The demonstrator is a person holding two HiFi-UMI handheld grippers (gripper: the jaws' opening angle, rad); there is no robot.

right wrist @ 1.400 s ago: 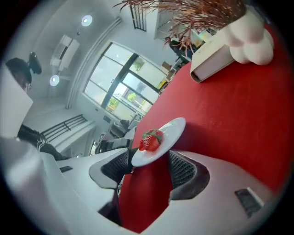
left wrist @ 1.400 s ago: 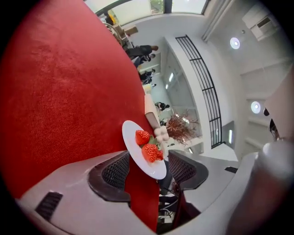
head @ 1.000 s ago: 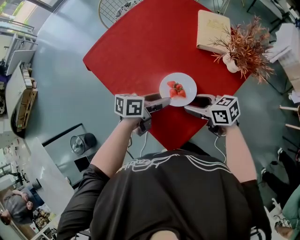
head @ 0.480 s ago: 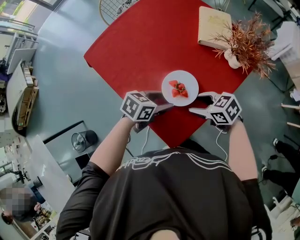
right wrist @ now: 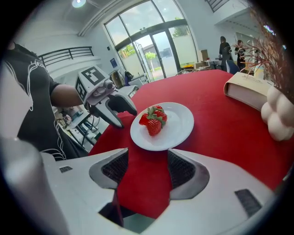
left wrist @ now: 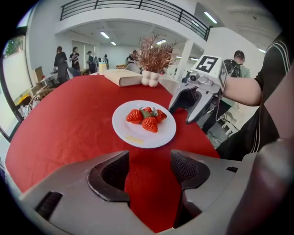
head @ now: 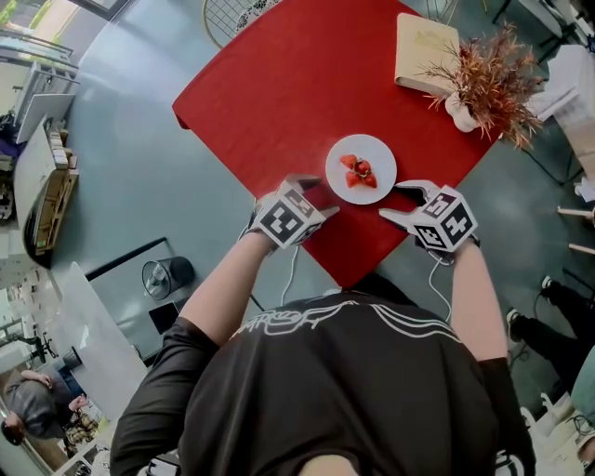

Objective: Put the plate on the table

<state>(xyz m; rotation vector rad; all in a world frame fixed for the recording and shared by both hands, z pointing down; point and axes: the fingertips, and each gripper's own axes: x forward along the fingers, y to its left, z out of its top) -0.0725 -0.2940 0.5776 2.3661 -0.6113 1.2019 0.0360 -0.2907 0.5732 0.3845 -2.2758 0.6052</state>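
Note:
A white plate [head: 361, 169] with several strawberries [left wrist: 148, 118] lies flat on the red table [head: 279, 102], near its front corner. My left gripper [head: 314, 197] sits just left of the plate and apart from its rim. Its jaws have just been opening and now stand open, with only red tabletop between them [left wrist: 149, 170]. My right gripper [head: 400, 204] hovers at the plate's right, also open and holding nothing [right wrist: 147, 167]. Each gripper view shows the plate [right wrist: 161, 125] straight ahead and the other gripper [left wrist: 193, 103] beyond it.
A tan book [head: 423, 51] and a dried reddish plant in a white vase [head: 479, 88] stand at the table's far right. A wire chair [head: 228, 14] is behind the table. The table's front edge runs just under both grippers. People stand in the background.
The left gripper has rolled over, so its marker cube shows another face, and it has drawn back from the plate's rim. The right gripper shifted slightly. The plate stays on the table.

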